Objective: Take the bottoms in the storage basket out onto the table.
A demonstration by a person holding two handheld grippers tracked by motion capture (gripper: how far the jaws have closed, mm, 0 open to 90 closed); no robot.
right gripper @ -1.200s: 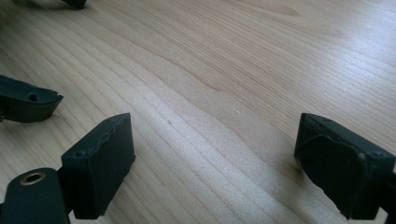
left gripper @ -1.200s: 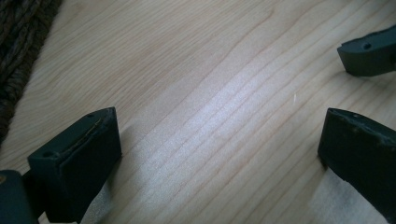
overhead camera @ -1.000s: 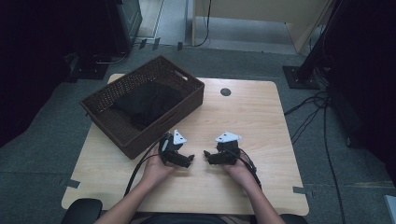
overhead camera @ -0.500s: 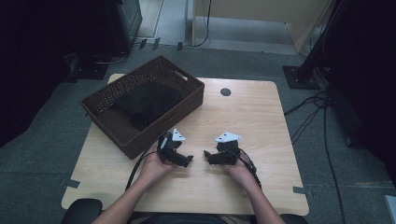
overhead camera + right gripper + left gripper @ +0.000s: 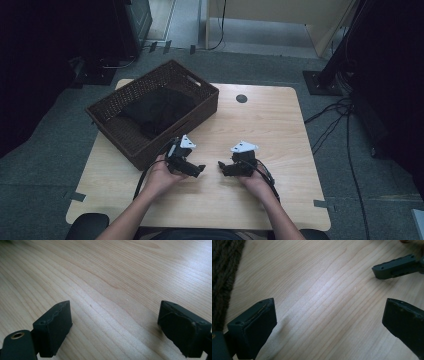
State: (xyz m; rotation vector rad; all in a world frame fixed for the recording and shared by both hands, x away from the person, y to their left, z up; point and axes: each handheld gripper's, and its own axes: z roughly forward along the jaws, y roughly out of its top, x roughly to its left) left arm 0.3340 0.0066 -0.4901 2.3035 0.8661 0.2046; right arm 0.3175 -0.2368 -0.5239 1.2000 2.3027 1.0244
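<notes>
Both grippers rest low on the pale wooden table (image 5: 280,125), tips facing each other — the left gripper (image 5: 199,170) and right gripper (image 5: 221,166) each with fingers spread wide, empty. The dark woven wicker basket (image 5: 200,97) holding black cloth (image 5: 155,110) stands just beyond the left gripper.

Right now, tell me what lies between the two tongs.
Nothing but bare table. The high view shows the left tongs and right tongs tip to tip with only wood between; the left gripper view shows the same.
</notes>
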